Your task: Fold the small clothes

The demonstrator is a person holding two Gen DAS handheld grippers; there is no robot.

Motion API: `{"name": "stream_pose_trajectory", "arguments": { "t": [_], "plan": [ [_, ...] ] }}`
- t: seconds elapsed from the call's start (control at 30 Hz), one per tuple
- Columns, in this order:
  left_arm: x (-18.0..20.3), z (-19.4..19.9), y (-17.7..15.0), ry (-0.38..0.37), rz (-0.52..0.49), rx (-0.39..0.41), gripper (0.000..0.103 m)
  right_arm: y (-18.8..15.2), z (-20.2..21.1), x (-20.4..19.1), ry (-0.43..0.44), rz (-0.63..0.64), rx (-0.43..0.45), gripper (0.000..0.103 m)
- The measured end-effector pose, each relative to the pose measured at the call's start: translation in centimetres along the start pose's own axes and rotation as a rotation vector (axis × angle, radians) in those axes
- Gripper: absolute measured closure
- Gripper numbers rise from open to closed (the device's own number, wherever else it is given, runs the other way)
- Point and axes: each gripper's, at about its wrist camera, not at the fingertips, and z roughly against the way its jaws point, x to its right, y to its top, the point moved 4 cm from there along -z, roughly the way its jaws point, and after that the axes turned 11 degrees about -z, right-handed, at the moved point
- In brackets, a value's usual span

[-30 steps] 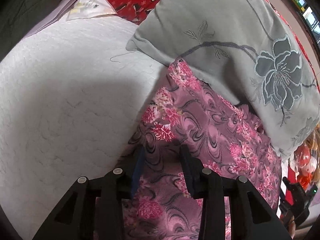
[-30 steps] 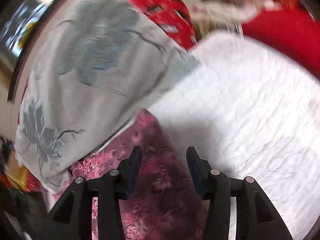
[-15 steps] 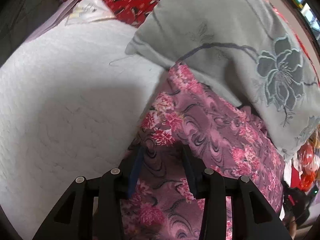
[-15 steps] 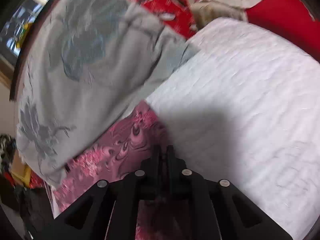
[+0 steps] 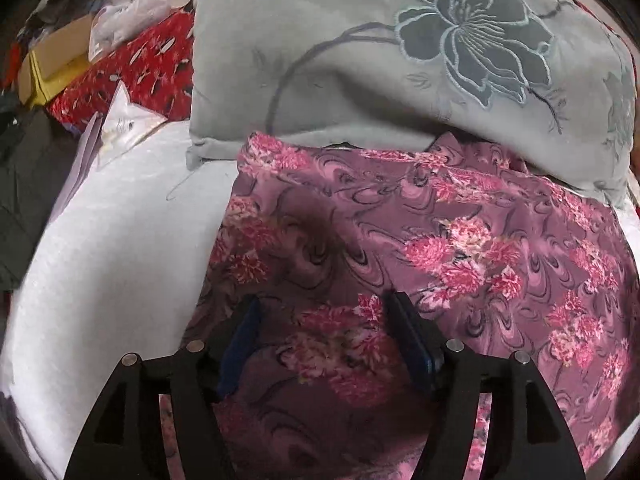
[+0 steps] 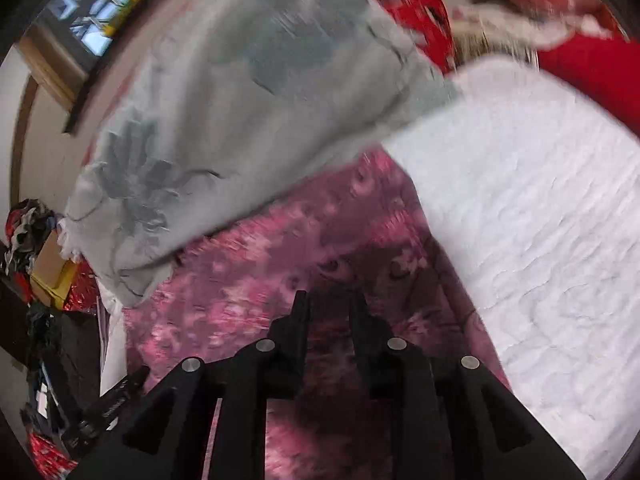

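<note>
Over the pink floral garment point(image 5: 460, 248), left tool point(image 5: 322, 312) agape; right tool point(image 6: 328, 304) narrowly parted, empty.

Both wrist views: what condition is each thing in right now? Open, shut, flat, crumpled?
Left gripper: open, jaws just widened, poised over the cloth without pinching it.
Right gripper: jaws narrow, just eased apart slightly; a grip cannot be told through the blur.
Pink floral garment: spread fairly flat, far edge tucked under the cushion.
Grey flowered cushion: lying over the garment's far edge.
White quilted cover: spread smooth.
</note>
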Motion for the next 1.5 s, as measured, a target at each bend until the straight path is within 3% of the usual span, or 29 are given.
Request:
{"name": "stream_pose_trajectory", "arguments": {
  "t": [0.03,0.1,0.13,0.17,0.2,0.27,0.37,0.47,0.53,0.63,0.73,0.8,0.9,0.97,1.07,1.17,1.27,1.4,1.5],
  "plan": [
    [0.0,0.0,-0.1,0.0,0.002,-0.003,0.035,0.4,0.8,0.4,-0.003,0.018,0.027,0.078],
    [-0.2,-0.3,-0.3,-0.017,0.02,-0.016,0.035,-0.7,1.5,1.4,-0.068,0.032,0.064,0.043],
    [-0.5,-0.1,-0.3,-0.026,0.031,-0.021,0.035,-0.7,0.4,2.2,-0.102,0.018,0.025,0.04],
    [-1.0,0.1,-0.2,-0.033,0.042,-0.024,0.035,-1.2,-0.8,3.2,-0.142,-0.002,-0.063,0.046],
    [-1.5,0.5,-0.1,-0.034,0.056,-0.016,0.036,-1.3,-0.5,3.6,-0.143,0.008,-0.06,0.055],
    [-3.0,1.2,0.3,-0.006,0.089,0.011,0.037,-1.0,1.5,3.1,-0.144,0.016,-0.012,0.051],
    [-5.1,1.2,-0.2,-0.005,0.134,0.008,0.038,-1.4,3.5,3.2,-0.08,-0.022,0.028,0.051],
    [-5.0,-0.7,-1.7,-0.062,0.129,-0.096,0.038,-3.2,1.2,4.4,-0.138,0.002,-0.062,0.051],
    [-5.2,-0.6,-2.0,-0.069,0.131,-0.081,0.038,-3.1,2.0,3.2,-0.181,0.03,-0.033,0.051],
    [-6.0,0.3,-1.6,-0.076,0.139,-0.05,0.04,-3.3,3.1,0.8,-0.114,0.029,-0.016,0.049],
    [-6.2,-0.8,-2.2,-0.078,0.144,-0.086,0.038,-5.7,1.8,-1.4,-0.1,0.12,-0.104,0.044],
    [-6.2,-1.1,-2.7,-0.085,0.142,-0.091,0.036,-7.7,-0.4,-1.5,-0.188,0.18,-0.215,0.039],
    [-7.7,-0.3,-2.1,-0.081,0.163,-0.072,0.038,-8.1,0.1,-3.6,-0.284,0.259,-0.176,0.038],
    [-9.9,0.1,-2.1,-0.037,0.209,-0.053,0.039,-8.7,0.5,-5.9,-0.224,0.293,-0.199,0.038],
    [-12.8,-0.2,-2.7,0.001,0.28,-0.066,0.039,-11.9,0.7,-10.7,-0.149,0.492,-0.262,0.038],
    [-14.9,-0.5,-3.6,-0.001,0.354,-0.091,0.04,-17.9,0.3,-15.0,-0.085,0.748,-0.359,0.04],
    [-16.0,-0.9,-4.4,-0.012,0.404,-0.119,0.04,-24.3,0.9,-17.8,-0.022,0.975,-0.396,0.039],
    [-17.6,-1.2,-5.3,-0.065,0.403,-0.149,0.04,-30.2,1.1,-19.8,0.025,1.173,-0.366,0.033],
    [-20.4,-1.1,-5.3,-0.119,0.433,-0.151,0.04,-31.7,0.3,-21.0,0.001,1.243,-0.261,0.032]
  ]
}}
